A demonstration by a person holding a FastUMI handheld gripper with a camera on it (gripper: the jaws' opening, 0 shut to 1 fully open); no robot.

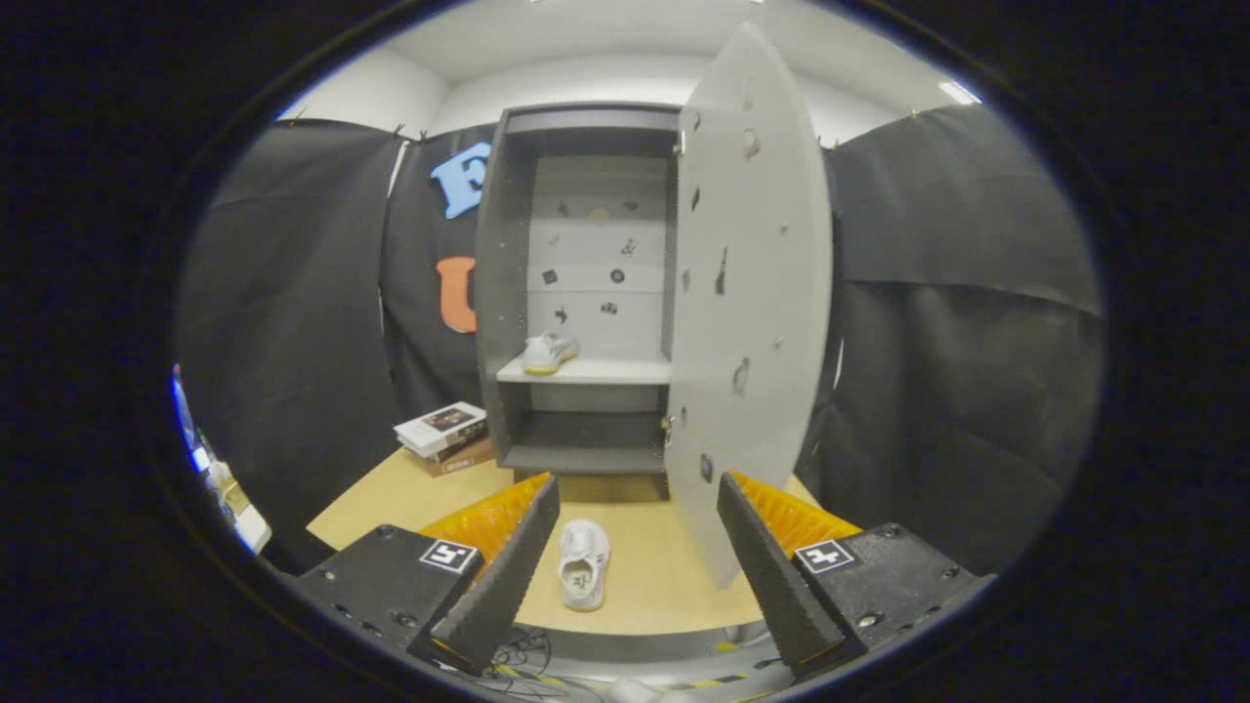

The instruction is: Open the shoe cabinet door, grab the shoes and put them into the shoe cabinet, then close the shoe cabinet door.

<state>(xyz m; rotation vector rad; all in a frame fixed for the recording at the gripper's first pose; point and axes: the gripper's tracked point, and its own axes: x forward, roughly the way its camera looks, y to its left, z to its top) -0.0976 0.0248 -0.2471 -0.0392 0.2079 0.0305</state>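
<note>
The grey shoe cabinet (503,293) stands at the back of the wooden table (664,576), its door (752,293) swung wide toward me on the right. One white shoe (548,352) rests on the cabinet's middle shelf, at the left. A second white shoe (583,563) lies on the table, toe pointing at the cabinet, between my fingers and just ahead of them. My gripper (640,498) is open, held above the table's near edge with nothing between its fingers.
A stack of books (444,434) lies on the table left of the cabinet. The open door's lower edge hangs close to my right finger (757,547). Black cloth walls close in on both sides. Cables (527,649) lie on the floor below the table's edge.
</note>
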